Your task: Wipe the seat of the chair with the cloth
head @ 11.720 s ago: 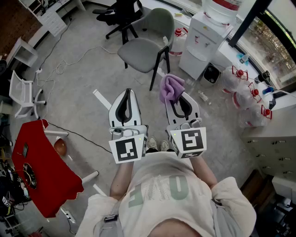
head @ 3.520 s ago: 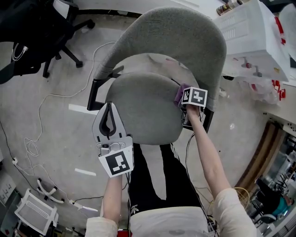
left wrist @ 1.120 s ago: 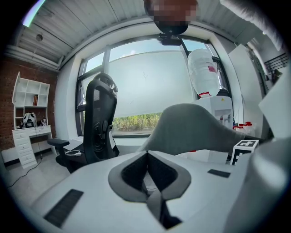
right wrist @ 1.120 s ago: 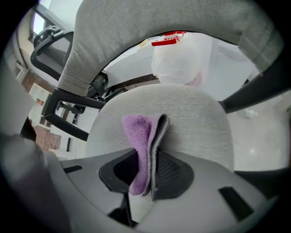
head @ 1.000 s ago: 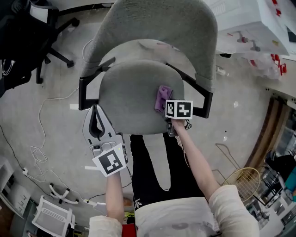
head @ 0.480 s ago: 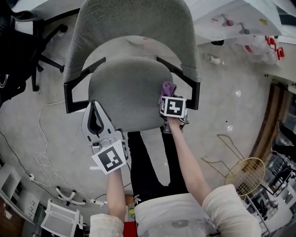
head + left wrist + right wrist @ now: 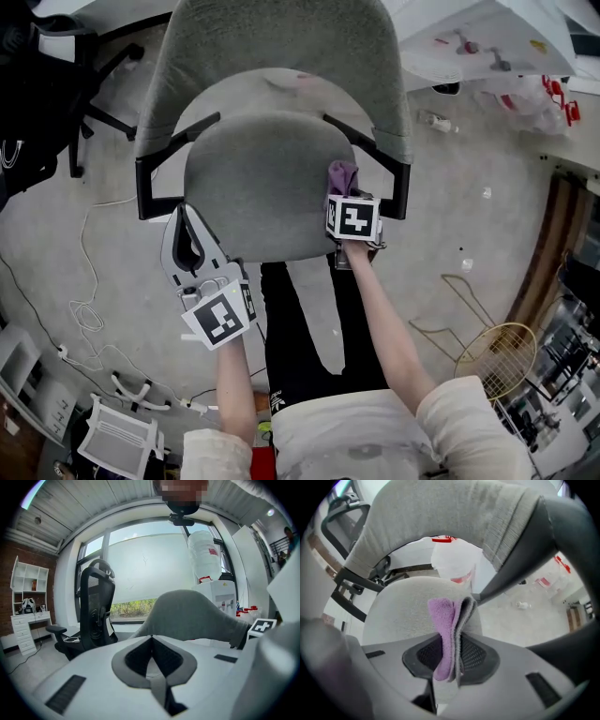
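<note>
A grey padded chair stands in front of me, its seat point(image 7: 258, 183) and curved backrest point(image 7: 281, 47) seen from above. My right gripper point(image 7: 345, 187) is shut on a purple cloth point(image 7: 342, 175) and holds it against the seat's right side near the black armrest point(image 7: 384, 178). In the right gripper view the purple cloth point(image 7: 447, 630) is folded between the jaws, over the seat point(image 7: 403, 606). My left gripper point(image 7: 192, 246) is shut and empty at the seat's front left edge; its view looks level past its jaws point(image 7: 152, 656) at the backrest point(image 7: 197, 616).
A black office chair point(image 7: 37, 94) stands at the left on the concrete floor, with white cables point(image 7: 89, 309) trailing beside it. A water dispenser point(image 7: 208, 573) and bottles stand behind the chair. A round wire basket point(image 7: 492, 356) lies at the right. My legs point(image 7: 300, 319) are below the seat.
My right gripper and the cloth have stayed on the seat's right side over the last second, shifting only slightly. The left gripper holds at the seat's front left.
</note>
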### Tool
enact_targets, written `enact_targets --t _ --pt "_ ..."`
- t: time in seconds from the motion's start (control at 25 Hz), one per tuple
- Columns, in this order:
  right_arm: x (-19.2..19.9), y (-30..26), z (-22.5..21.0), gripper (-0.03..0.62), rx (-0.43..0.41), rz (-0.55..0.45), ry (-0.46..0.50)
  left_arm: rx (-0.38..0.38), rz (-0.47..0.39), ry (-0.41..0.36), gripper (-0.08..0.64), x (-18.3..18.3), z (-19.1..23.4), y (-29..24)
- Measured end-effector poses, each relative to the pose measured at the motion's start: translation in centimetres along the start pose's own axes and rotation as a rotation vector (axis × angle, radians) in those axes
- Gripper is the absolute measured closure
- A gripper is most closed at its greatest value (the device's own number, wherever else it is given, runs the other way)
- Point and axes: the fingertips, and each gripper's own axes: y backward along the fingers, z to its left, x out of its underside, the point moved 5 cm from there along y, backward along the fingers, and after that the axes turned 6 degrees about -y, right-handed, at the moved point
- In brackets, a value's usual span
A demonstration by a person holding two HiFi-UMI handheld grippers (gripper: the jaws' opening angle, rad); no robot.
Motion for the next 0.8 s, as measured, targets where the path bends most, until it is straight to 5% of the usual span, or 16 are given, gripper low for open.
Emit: enact_targets --t 0.16,0.4,0.8 --pt "0.0 1.7 5.4 0.499 -0.231 -0.041 0.014 -0.056 0.025 0.002 0.548 1.2 2.7 1.0" --pt "3.7 2.8 17.7 0.499 -0.538 0.049 0.053 -0.099 0.058 -0.037 0.548 2.7 6.3 2.5" --pt "10.9 -0.7 29.6 0.499 -0.674 0.207 0.178 -0.106 0.088 -0.045 0.548 4.6 10.2 4.2"
